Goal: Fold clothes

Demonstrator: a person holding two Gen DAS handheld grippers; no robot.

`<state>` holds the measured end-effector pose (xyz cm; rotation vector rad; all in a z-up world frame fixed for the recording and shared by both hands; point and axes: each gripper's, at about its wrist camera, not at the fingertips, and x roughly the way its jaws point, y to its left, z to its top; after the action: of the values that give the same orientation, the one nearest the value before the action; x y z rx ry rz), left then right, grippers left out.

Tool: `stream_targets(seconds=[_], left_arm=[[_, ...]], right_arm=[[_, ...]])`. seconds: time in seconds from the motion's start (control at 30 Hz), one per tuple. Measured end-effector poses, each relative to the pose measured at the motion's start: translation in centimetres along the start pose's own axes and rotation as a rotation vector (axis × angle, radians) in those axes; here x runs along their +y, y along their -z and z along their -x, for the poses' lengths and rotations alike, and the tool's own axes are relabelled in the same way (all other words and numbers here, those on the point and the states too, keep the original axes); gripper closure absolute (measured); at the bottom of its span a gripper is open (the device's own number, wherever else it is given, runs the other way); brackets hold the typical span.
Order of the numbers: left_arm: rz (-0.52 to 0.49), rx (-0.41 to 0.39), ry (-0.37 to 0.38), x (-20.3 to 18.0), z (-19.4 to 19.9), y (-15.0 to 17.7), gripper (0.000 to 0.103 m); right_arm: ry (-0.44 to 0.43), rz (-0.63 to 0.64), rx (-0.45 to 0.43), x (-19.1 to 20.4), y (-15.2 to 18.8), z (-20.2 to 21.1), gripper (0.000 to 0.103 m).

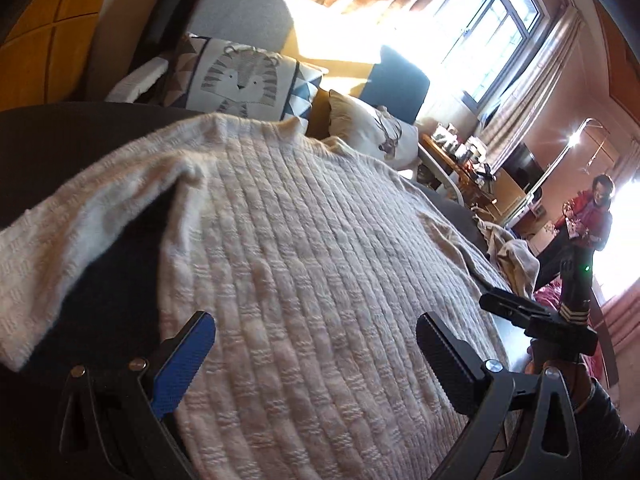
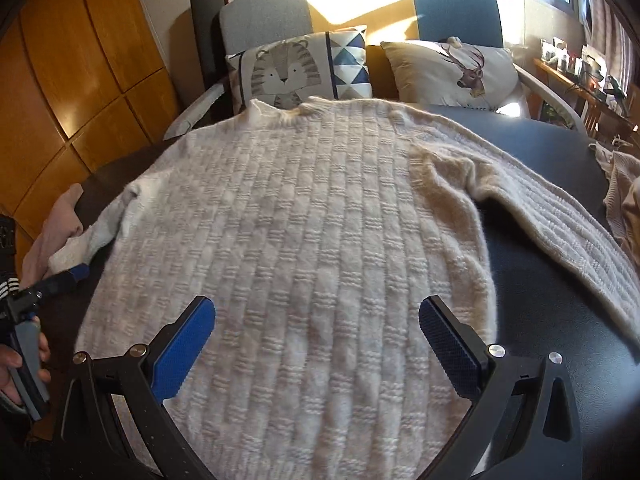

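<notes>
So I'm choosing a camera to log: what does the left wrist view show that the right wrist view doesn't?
Only the left wrist view shows the window, a person in red and the right gripper from the side. Only the right wrist view shows the sweater's right sleeve laid out fully on the dark table. Both show the cream sweater, the tiger cushion and open jaws.

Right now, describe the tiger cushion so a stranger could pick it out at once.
Start at the dark table where the cream knit sweater lies spread flat. Just beyond the sweater's collar stand two chairs, each holding a cushion. The tiger cushion sits on the grey chair; it alone has blue triangles, while its neighbour shows a deer.
</notes>
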<state>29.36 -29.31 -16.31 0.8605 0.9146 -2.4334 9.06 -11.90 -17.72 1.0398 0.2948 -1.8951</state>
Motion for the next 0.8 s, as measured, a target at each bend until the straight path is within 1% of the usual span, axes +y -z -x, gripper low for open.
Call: stream_targets(seconds=[0.07,0.13,0.23,0.3,0.33,0.37,0.4,0.43,0.47,0.5,0.53,0.73,0.8], left_arm=[[-0.009,0.024,0.01,-0.8,-1.1,0.3,0.0],[-0.034,0.03,0.001,-1.7,-1.8,0.4,0.0],[-0.07,0.023,-0.015,-2.9,-2.3,0.3,0.0],[-0.076,0.028,-0.021,-3.2,-2.8,0.2,0.0],[-0.071,0.034,-0.027,-3.1,-3.1,0.3,0.0],[-0.063,0.043,-0.033,-3.0,-3.5,0.3,0.0],[-0.054,0.057,-0.039,-2.7,-3.9,0.4,0.0],[-0.042,0.075,-0.044,-2.4,-4.5,0.7,0.0],[-0.03,0.095,-0.05,-2.0,-5.1,1.1,0.0],[-0.031,0.094,-0.058,-1.8,-5.3,1.5,0.0],[-0.048,0.079,-0.07,-2.0,-5.3,1.8,0.0],[-0.176,0.051,-0.174,-3.4,-5.9,3.3,0.0],[-0.203,0.034,-0.2,-3.7,-5.9,3.8,0.0]], right_arm=[[-0.023,-0.009,0.005,1.1,-0.1,-0.8,0.0],[-0.019,-0.021,0.016,1.8,-0.3,-1.9,0.0],[0.011,-0.032,0.026,1.9,-0.5,-3.3,0.0],[0.044,-0.022,0.056,1.7,-0.2,-4.8,0.0],[0.064,-0.011,0.087,1.4,0.2,-5.8,0.0],[0.092,0.035,0.09,1.7,0.7,-6.3,0.0],[0.126,0.112,0.068,2.5,1.3,-6.4,0.0],[0.146,0.161,0.052,3.0,1.7,-6.4,0.0],[0.149,0.173,0.045,3.2,1.9,-6.4,0.0],[0.148,0.17,0.044,3.2,2.0,-6.3,0.0],[0.145,0.166,0.04,3.1,2.0,-6.3,0.0],[0.142,0.161,0.017,2.9,2.4,-5.9,0.0],[0.141,0.16,0.012,2.8,2.4,-5.8,0.0]])
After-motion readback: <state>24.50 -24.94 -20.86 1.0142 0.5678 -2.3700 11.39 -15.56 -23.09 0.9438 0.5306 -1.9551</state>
